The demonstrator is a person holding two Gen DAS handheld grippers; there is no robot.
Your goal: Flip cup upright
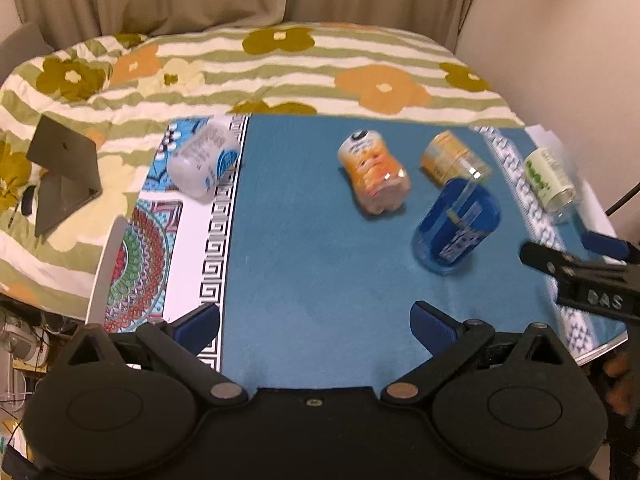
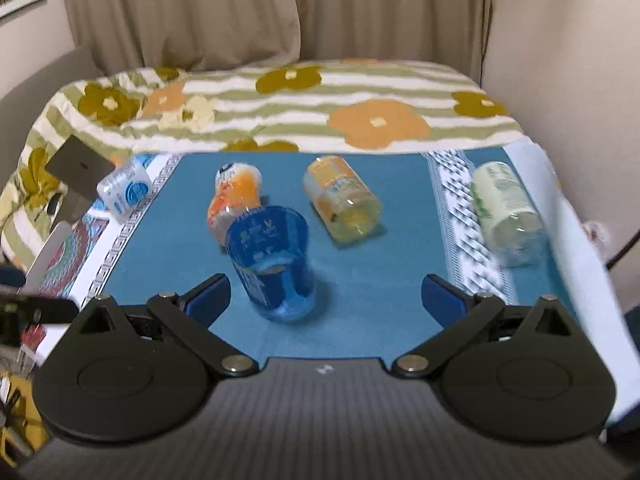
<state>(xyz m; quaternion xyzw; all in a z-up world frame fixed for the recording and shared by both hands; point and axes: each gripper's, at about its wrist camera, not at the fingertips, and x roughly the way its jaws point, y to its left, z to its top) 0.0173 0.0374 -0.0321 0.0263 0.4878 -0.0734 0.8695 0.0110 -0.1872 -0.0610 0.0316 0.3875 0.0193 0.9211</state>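
On the blue mat [image 2: 360, 332] I see the blue cup [image 2: 272, 264] standing mouth-up, just ahead of my right gripper [image 2: 325, 296], jaws spread wide, touching nothing. My left gripper [image 1: 316, 326] likewise gapes, empty.

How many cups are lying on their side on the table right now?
4 lying: the white-blue cup far left, the orange cup mid-table, the yellow cup beside it, the green-print cup far right. The blue cup appears upright. None seem hidden.

Blue cup [image 2: 272, 264] upright on blue mat [image 2: 360, 320], right tool [image 2: 325, 294] wide apart, empty.
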